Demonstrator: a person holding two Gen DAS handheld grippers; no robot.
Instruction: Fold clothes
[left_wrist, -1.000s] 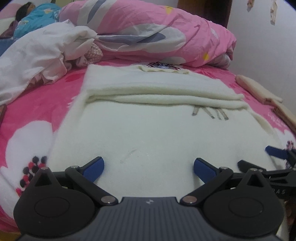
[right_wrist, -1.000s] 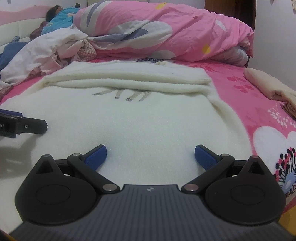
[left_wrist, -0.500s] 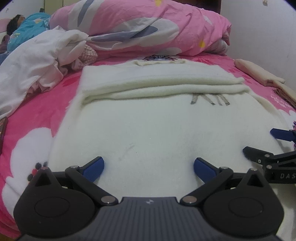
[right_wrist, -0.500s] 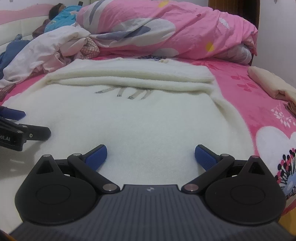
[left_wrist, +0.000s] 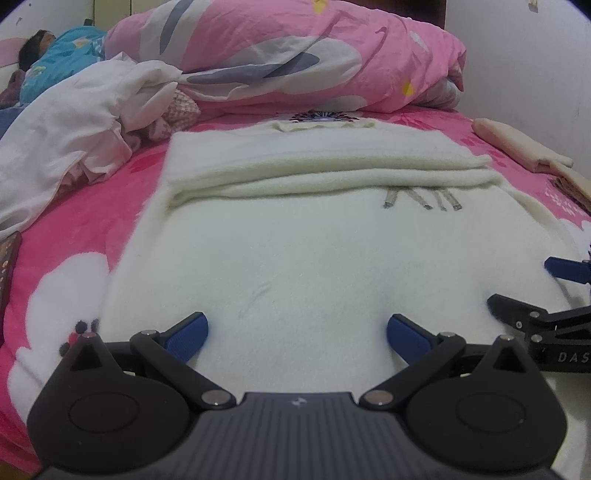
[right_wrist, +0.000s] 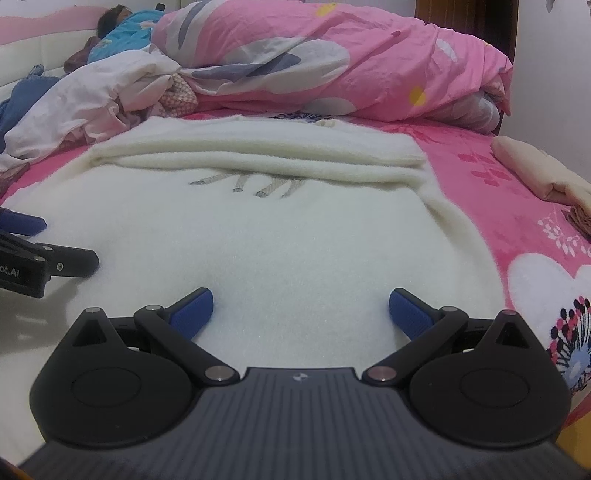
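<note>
The cream garment (left_wrist: 314, 240) lies flat on the pink bed (left_wrist: 74, 229), its far part folded over. The left hand-held gripper (left_wrist: 297, 332) is above its near edge, fingers wide apart. In the right wrist view, the right hand-held gripper (right_wrist: 301, 308) is also spread, empty, over the same garment.
</note>
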